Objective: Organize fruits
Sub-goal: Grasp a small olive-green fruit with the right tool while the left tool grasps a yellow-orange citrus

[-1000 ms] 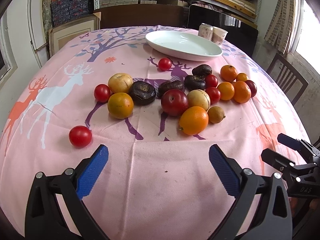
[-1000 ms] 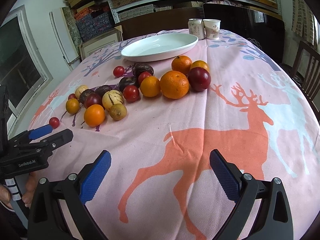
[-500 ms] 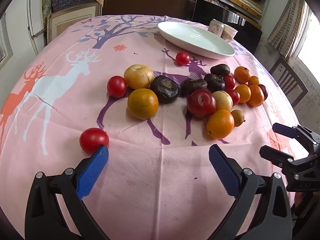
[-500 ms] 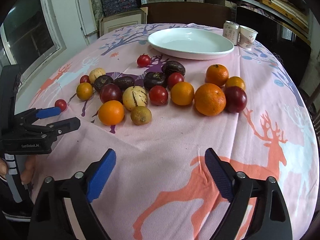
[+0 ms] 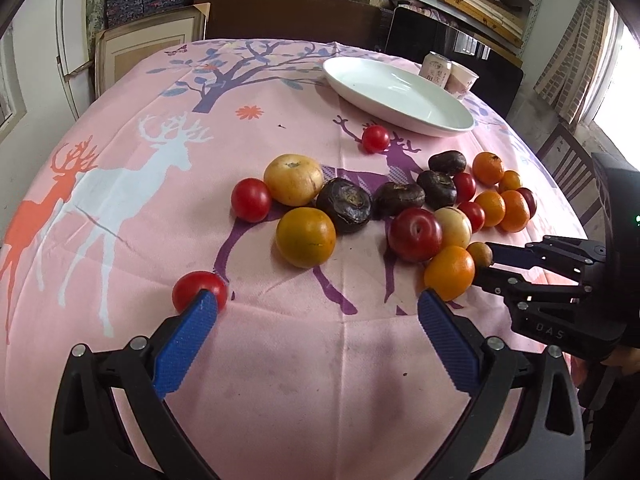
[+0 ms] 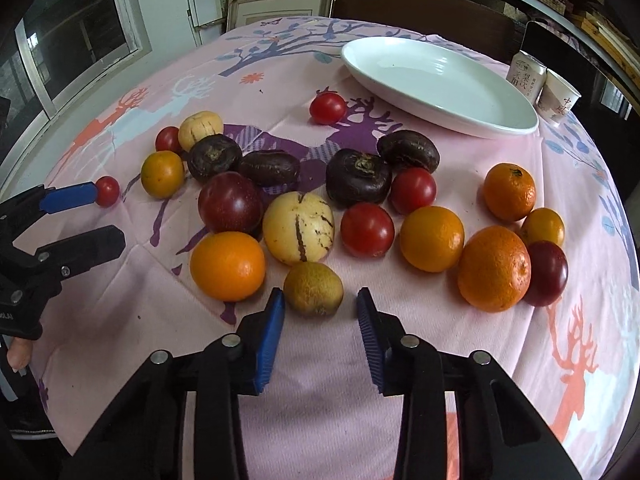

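Both grippers are approaching fruit: right gripper (image 6: 320, 308), jaws narrowed, nearing the brownish fruit (image 6: 313, 289); left gripper (image 5: 316, 312) gaping. Centring first seems wise.

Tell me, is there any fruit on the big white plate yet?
No, the white plate holds nothing; all the fruit lies on the pink tablecloth in front of it.

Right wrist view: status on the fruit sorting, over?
Right hand-held gripper closing around small brown-green fruit, gap at one pad. Left hand-held gripper open, red tomato just ahead. Orange crowds the fruit; plate empty.
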Demonstrator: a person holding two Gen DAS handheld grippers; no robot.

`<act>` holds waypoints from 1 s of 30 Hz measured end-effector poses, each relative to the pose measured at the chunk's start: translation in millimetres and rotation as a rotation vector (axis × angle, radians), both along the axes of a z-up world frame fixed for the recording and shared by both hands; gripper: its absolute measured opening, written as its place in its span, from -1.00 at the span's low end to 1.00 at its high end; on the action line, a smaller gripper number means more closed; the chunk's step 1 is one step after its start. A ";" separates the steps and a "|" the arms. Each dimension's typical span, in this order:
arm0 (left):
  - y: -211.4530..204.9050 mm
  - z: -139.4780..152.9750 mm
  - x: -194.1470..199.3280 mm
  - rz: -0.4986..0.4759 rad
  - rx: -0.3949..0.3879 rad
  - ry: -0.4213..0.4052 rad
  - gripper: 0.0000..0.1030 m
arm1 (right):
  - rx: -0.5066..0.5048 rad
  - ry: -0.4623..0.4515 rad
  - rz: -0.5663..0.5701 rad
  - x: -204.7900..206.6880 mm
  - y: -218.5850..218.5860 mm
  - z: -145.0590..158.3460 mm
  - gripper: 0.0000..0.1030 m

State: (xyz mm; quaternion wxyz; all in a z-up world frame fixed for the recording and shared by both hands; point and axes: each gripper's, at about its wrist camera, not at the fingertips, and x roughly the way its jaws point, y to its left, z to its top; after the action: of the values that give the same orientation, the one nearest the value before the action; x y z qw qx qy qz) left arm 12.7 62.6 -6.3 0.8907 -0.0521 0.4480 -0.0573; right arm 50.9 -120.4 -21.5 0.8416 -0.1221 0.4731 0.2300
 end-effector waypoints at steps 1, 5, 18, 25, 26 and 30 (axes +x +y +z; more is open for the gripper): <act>-1.7 -0.6 1.5 -0.007 0.004 -0.001 0.91 | 0.009 -0.001 0.000 1.4 0.0 0.0 -0.44; -7.2 -1.7 10.4 -0.021 0.014 -0.004 0.91 | 0.042 -0.005 -0.007 -0.1 -4.4 -0.2 -0.45; -5.7 -16.9 41.6 -0.007 0.026 0.051 0.02 | 0.130 0.010 -0.041 -8.7 -36.6 3.6 -0.44; -4.6 -12.7 47.3 -0.012 0.061 0.052 -0.30 | 0.153 0.009 -0.022 -8.1 -40.5 7.5 -0.44; -5.8 -7.7 45.0 -0.026 0.045 0.049 -0.30 | 0.165 0.001 -0.023 -7.2 -43.3 11.6 -0.44; -21.6 25.8 46.4 -0.100 0.019 -0.030 -0.30 | 0.211 -0.090 -0.060 6.3 -61.2 42.8 -0.44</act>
State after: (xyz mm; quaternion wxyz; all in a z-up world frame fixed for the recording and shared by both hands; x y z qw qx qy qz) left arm 59.1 41.0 19.5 0.8937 -0.0202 0.4372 -0.0984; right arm 57.3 -181.6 21.3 0.8767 -0.0289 0.4115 0.2477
